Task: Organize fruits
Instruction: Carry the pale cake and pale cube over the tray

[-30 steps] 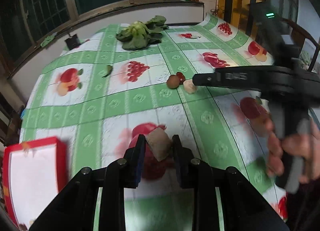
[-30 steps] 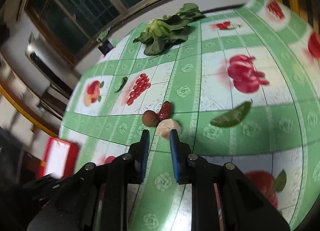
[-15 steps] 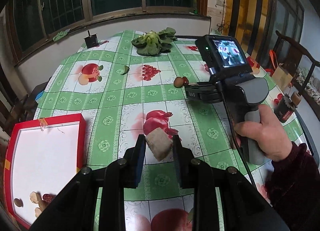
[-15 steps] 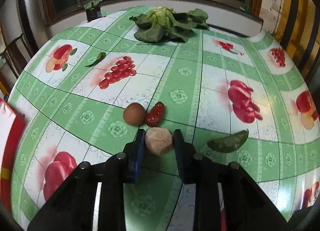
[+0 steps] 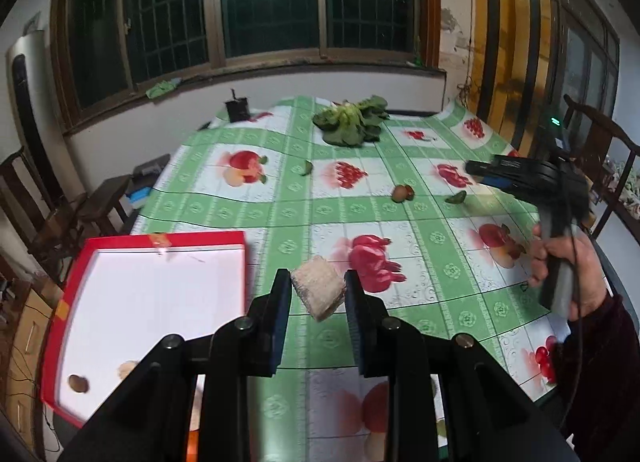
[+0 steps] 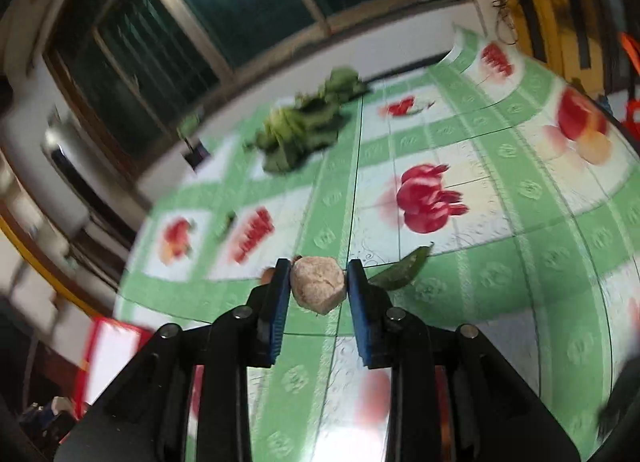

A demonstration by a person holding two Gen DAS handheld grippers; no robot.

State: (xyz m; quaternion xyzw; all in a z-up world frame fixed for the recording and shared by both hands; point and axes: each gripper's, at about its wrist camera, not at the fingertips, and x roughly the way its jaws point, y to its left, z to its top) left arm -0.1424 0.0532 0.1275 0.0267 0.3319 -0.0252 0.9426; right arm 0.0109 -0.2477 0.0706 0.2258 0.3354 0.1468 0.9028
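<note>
- Our left gripper (image 5: 318, 294) is clamped on a pale, rough-skinned wedge of fruit (image 5: 319, 292), held clear of the green checked tablecloth (image 5: 432, 294). It carried the same piece a second ago, so the grip has not changed; only the view has pulled back and swung.
- What has changed on this side: the red tray (image 5: 120, 240) now sits just to the left of the left gripper's tips, with far more of its white floor showing than a second ago. Two small pieces (image 5: 78, 383) already lie at its near end. We judge the wedge to be close to its drop.
- Our right gripper (image 6: 319, 290) is now closed on a rounded, pale lump of fruit (image 6: 318, 289). Half a second ago the lump sat on the cloth between spread pads; now it looks lifted, and the blur suggests the gripper is moving.
- Behind the right gripper's left finger, a sliver of a brown fruit (image 6: 269, 274) shows; in the left view it sits with a red one (image 5: 402, 193) well ahead on the cloth. A loose green leaf (image 6: 398, 272) lies just right of the right gripper's tips.
- The tray appears low and to the left in the right view, so that lump has to travel across.
- For the task, two pieces are now in transit and at least two remain on the cloth. The leafy greens (image 5: 352, 122) lie far ahead.
</note>
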